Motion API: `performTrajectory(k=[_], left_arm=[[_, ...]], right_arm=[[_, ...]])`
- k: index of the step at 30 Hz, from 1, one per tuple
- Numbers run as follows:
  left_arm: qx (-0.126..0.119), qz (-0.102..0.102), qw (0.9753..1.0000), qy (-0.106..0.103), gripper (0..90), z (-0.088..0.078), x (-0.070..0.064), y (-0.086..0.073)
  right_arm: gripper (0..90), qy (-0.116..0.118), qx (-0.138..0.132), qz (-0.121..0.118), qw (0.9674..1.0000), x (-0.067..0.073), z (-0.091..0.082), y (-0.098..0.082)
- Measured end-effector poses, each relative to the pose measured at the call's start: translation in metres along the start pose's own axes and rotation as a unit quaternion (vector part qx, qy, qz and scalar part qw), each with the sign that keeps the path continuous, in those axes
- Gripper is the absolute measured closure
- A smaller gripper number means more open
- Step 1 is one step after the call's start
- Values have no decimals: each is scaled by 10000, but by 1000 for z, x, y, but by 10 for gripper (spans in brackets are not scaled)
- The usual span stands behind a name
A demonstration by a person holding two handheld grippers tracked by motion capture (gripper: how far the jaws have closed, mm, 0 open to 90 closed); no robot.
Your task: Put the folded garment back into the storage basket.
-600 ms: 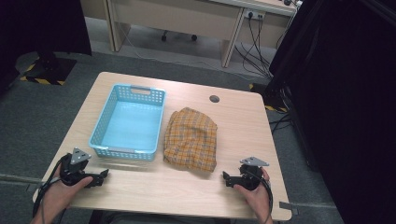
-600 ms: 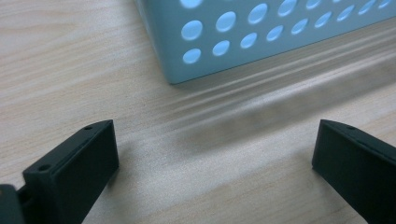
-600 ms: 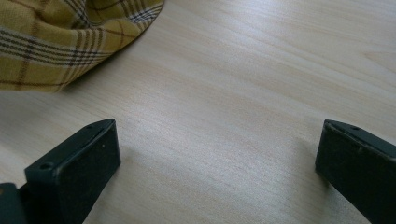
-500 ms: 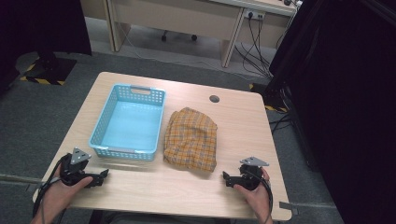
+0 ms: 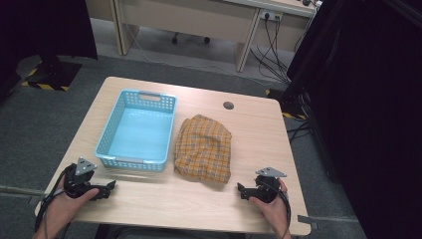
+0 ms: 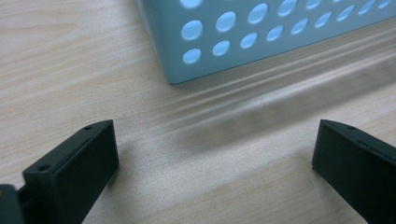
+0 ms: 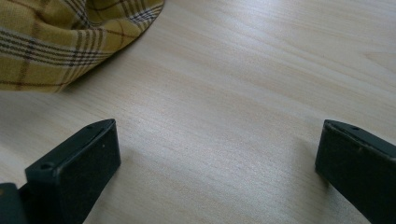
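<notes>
The left hand-held gripper [image 5: 107, 188] rests low at the near left, jaws spread wide with nothing between them. The right hand-held gripper [image 5: 242, 190] sits at the near right, equally wide and empty, each gripped by a hand.

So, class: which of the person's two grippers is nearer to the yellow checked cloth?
Right. The right gripper sits just off the checked cloth's near right corner. The left gripper lies farther off, in front of the blue basket.

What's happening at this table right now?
A person holds the left gripper and the right gripper low over the near edge of the wooden table. Both are open and grasp nothing. A blue basket stands empty, and a yellow plaid cloth lies crumpled beside it, untouched.
</notes>
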State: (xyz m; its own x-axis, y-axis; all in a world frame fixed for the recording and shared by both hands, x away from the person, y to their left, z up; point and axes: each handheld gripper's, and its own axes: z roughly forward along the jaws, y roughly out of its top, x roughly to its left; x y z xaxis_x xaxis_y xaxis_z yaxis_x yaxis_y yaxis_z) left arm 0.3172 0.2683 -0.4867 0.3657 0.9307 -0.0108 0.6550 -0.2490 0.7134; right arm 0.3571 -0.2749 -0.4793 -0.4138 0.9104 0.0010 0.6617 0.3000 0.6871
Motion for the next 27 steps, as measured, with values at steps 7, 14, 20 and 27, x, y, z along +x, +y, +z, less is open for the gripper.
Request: performTrajectory(k=[7,14,20,27], left_arm=[[1,0,10000,0,0,0,0,0],[1,0,10000,0,0,0,0,0],[1,-1,10000,-1,0,0,0,0],[0,-2,10000,0,0,0,0,0]], right_arm=[[18,102,-11,62,9999,-2,-1,2],[18,126,-94,124,9998,-4,-4,5],[18,167,-181,175,9995,-6,-6,9],[20,290,-254,252,9989,-6,-8,13]])
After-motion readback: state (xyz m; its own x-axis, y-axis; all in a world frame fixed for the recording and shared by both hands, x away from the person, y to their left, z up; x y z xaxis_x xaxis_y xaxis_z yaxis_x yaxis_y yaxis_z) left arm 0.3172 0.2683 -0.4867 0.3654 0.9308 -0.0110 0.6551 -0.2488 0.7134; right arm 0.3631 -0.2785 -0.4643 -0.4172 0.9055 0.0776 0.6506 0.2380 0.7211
